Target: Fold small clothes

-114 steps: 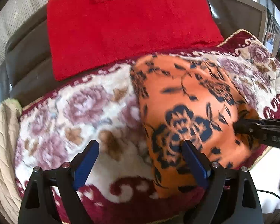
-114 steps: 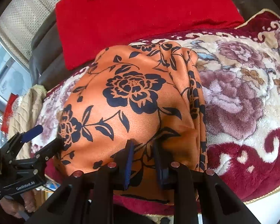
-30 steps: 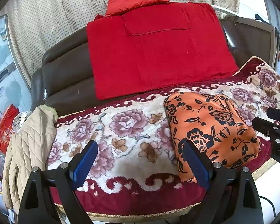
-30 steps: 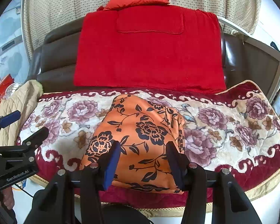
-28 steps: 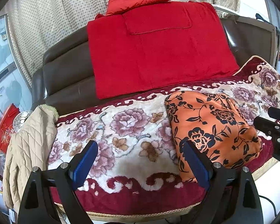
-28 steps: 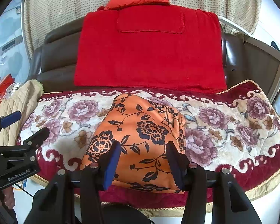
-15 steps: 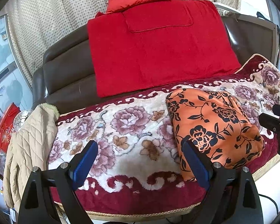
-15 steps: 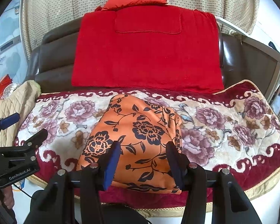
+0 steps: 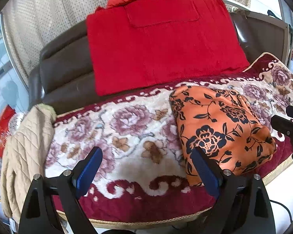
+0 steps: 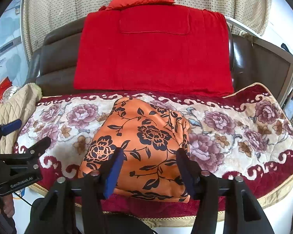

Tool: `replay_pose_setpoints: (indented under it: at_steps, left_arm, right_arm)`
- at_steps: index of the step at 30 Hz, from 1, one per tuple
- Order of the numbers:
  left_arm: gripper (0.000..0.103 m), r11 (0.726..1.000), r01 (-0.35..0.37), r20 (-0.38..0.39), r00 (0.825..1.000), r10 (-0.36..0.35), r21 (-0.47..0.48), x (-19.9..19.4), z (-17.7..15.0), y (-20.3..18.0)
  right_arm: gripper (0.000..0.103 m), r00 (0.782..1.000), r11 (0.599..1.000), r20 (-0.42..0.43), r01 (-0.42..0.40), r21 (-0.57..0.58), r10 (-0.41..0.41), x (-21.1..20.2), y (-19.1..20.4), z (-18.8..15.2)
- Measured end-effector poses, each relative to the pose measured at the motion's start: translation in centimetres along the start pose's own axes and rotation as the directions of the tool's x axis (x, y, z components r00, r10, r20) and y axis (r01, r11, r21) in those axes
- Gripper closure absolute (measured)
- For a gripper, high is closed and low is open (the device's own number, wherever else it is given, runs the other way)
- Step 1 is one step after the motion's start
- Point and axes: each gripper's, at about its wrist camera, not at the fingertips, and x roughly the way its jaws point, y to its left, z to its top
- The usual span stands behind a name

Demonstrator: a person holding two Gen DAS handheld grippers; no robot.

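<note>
A: How far along is the folding judged to be?

B: The orange cloth [image 10: 144, 146] is seen folded into a compact, thin, black-flowered bundle at the front edge of the plush blanket [image 10: 234, 136], at six o'clock. Little seems left beyond tidying.

A: And the grippers?

B: The right gripper [image 10: 149, 170] is held above it, jaws opening, nothing pinched. The left gripper [image 9: 146, 172] is spread wide and empty, the cloth at its two o'clock.
</note>
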Motion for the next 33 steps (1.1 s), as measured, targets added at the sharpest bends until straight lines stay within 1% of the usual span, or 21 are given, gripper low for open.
replay_pose_setpoints:
  at_steps: [2,3,7,11,12,14,15,17,19,20,21,23,24,26,27,28,29,31,33]
  left_arm:
    - [0.010,1.000,0.017,-0.021,1.000,-0.017,-0.005,0.7,0.0,0.1]
    - [0.010,0.999,0.045,-0.044,0.998,-0.045,-0.016,1.4,-0.1,0.3]
    - [0.010,0.994,0.095,-0.106,0.989,-0.100,-0.043,3.2,-0.2,0.6]
    - [0.010,0.983,0.180,-0.155,0.971,-0.184,-0.038,4.8,0.0,0.3]
    - [0.010,0.976,0.213,-0.167,0.962,-0.216,-0.036,5.3,0.1,0.2]
    - [0.010,0.965,0.260,-0.190,0.946,-0.262,-0.034,6.0,0.2,-0.1]
    - [0.010,0.956,0.292,-0.201,0.935,-0.292,-0.034,6.4,0.2,-0.2]
    - [0.010,0.938,0.344,-0.218,0.913,-0.345,-0.045,7.4,0.4,-0.4]
    - [0.010,0.916,0.395,-0.241,0.885,-0.399,-0.066,8.4,0.7,-0.6]
    - [0.010,0.905,0.419,-0.246,0.871,-0.425,-0.080,8.9,0.8,-0.6]
    - [0.010,0.889,0.447,-0.253,0.853,-0.457,-0.101,9.5,0.9,-0.6]
    - [0.010,0.867,0.482,-0.257,0.828,-0.498,-0.126,10.3,1.2,-0.7]
    - [0.010,0.857,0.497,-0.257,0.817,-0.516,-0.139,10.8,1.4,-0.7]
    - [0.010,0.846,0.509,-0.261,0.805,-0.532,-0.155,11.6,1.7,-0.8]
    - [0.010,0.835,0.523,-0.263,0.793,-0.550,-0.168,12.1,1.9,-0.9]
    - [0.010,0.827,0.534,-0.263,0.784,-0.562,-0.178,12.4,2.0,-0.8]
    - [0.010,0.816,0.546,-0.263,0.773,-0.578,-0.191,12.8,2.1,-0.8]
    - [0.010,0.790,0.574,-0.265,0.744,-0.614,-0.217,13.6,2.5,-1.0]
    - [0.010,0.765,0.598,-0.272,0.715,-0.644,-0.241,14.5,2.7,-1.2]
  right_arm:
    - [0.039,1.000,1.000,-0.012,-0.014,0.023,0.014,0.4,-0.6,-0.1]
    - [0.039,0.999,0.999,-0.021,-0.023,0.040,0.024,0.8,-1.2,-0.1]
    - [0.039,0.997,0.990,-0.057,-0.044,0.135,0.052,2.2,-4.0,-0.7]
    - [0.038,0.992,0.967,-0.071,-0.082,0.240,0.102,3.5,-7.2,-1.4]
    - [0.037,0.991,0.961,-0.072,-0.094,0.261,0.116,3.8,-7.8,-1.6]
    - [0.036,0.984,0.935,-0.075,-0.130,0.329,0.163,4.6,-9.6,-2.0]
    - [0.036,0.977,0.919,-0.077,-0.157,0.362,0.197,5.2,-10.5,-2.3]
    - [0.036,0.960,0.874,-0.073,-0.213,0.437,0.270,6.3,-12.3,-2.9]
    - [0.034,0.942,0.816,-0.063,-0.252,0.520,0.330,7.6,-14.1,-3.7]
    - [0.034,0.929,0.780,-0.050,-0.278,0.561,0.367,8.3,-15.1,-4.1]
    - [0.034,0.917,0.751,-0.039,-0.300,0.589,0.397,9.0,-15.6,-4.4]
    - [0.034,0.896,0.706,-0.022,-0.333,0.625,0.442,10.0,-16.5,-4.8]
    - [0.034,0.887,0.688,-0.013,-0.349,0.636,0.462,10.4,-16.9,-5.0]
    - [0.033,0.869,0.658,0.001,-0.375,0.653,0.494,11.4,-17.6,-5.2]
    - [0.031,0.860,0.640,0.008,-0.386,0.664,0.510,12.0,-17.9,-5.2]
    - [0.029,0.843,0.611,0.021,-0.407,0.679,0.538,12.8,-18.2,-5.3]
    - [0.028,0.829,0.588,0.032,-0.423,0.689,0.559,13.3,-18.4,-5.4]
    - [0.028,0.812,0.561,0.043,-0.440,0.701,0.583,14.2,-18.6,-5.4]
    - [0.026,0.801,0.559,0.037,-0.449,0.697,0.598,15.2,-18.6,-5.1]
